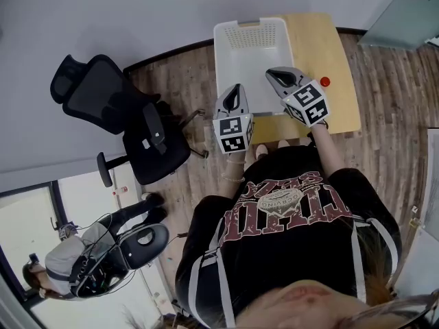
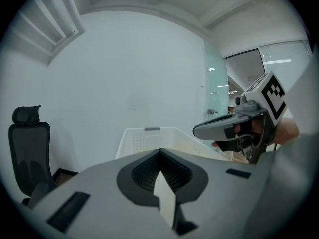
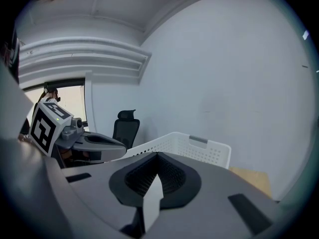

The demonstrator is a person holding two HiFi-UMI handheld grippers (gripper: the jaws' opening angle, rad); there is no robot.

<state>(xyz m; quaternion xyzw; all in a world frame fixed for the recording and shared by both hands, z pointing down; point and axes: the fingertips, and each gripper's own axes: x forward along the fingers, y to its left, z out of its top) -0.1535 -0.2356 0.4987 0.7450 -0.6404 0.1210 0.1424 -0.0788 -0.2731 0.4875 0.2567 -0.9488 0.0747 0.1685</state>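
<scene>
Both grippers are held up in the air in front of a white perforated basket (image 1: 221, 57) on a light wooden table (image 1: 330, 43). My left gripper (image 1: 236, 88) hangs off the basket's near left corner with its jaws closed together, and nothing is between them. My right gripper (image 1: 276, 72) hovers over the basket's near right part, also shut and empty. The left gripper (image 2: 160, 151) view shows the basket (image 2: 144, 137) ahead and the right gripper (image 2: 234, 128) to the right. The right gripper (image 3: 157, 154) view shows the basket (image 3: 199, 147) and the left gripper (image 3: 94, 141) to the left.
A small red object (image 1: 324, 82) lies on the table right of the basket. A black office chair (image 1: 130, 118) stands to the left on the wooden floor. A seated person (image 1: 62, 259) and another chair (image 1: 140, 242) are at the lower left. A pale wall runs behind the table.
</scene>
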